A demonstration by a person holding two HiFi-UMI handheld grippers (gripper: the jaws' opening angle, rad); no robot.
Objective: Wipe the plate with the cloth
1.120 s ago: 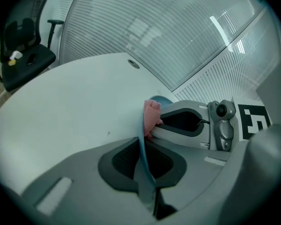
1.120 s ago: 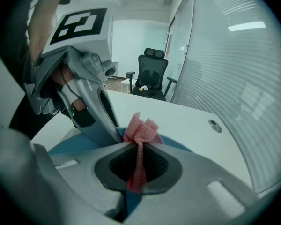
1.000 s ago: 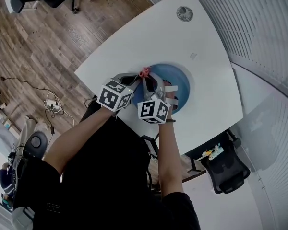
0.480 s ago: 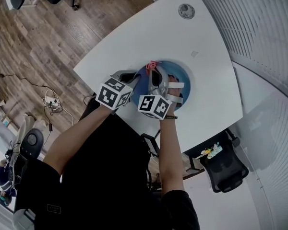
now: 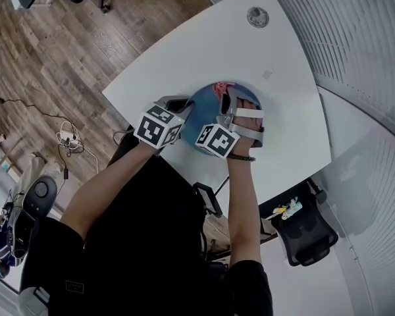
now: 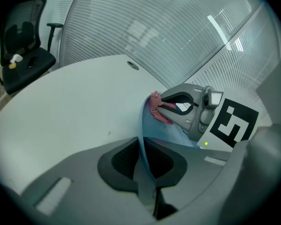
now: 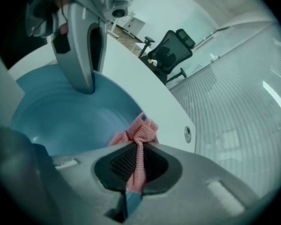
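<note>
Mid-frame in the head view, the right gripper [image 5: 227, 101], pinching the cloth [image 5: 219, 87], has swept rightward across the plate [image 5: 203, 108]. The left gripper [image 5: 181, 104] stays clamped on its rim; wiping seems under way.

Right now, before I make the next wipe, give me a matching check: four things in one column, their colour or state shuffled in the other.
Things:
1. left gripper
2. right gripper
3. plate
4. table

Colour or state:
A. white
B. shut on the pink cloth
C. blue
D. shut on the plate's rim

Pairs: 1-D, 2-B, 3-C, 4-A
</note>
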